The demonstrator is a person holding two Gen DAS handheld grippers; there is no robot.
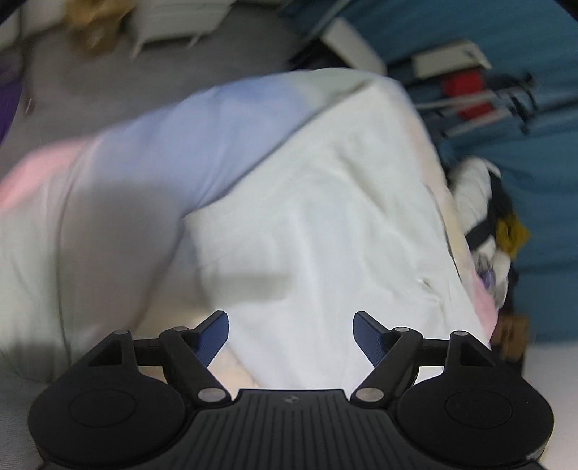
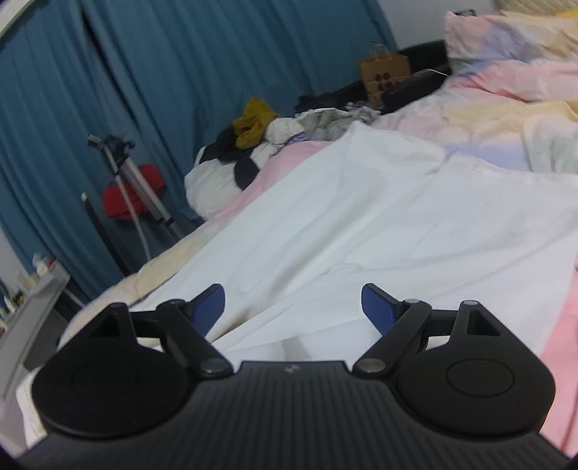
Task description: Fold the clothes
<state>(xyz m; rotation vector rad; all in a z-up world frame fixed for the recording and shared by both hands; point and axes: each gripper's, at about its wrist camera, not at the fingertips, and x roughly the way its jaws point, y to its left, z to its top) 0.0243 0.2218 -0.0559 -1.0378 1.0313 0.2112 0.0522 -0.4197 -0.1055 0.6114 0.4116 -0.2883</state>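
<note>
White garment (image 2: 361,231) — no legible writing

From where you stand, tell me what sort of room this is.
Most likely a bedroom. A bed with a pastel duvet and pillow, a white garment spread on it, a pile of unfolded clothes near the teal curtains.

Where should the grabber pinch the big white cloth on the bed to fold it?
Probably the white cloth at its far pointed corner, coming from above. It lies flat on the bedding, so only an edge or corner gives the open right gripper something thin to pinch.
</note>
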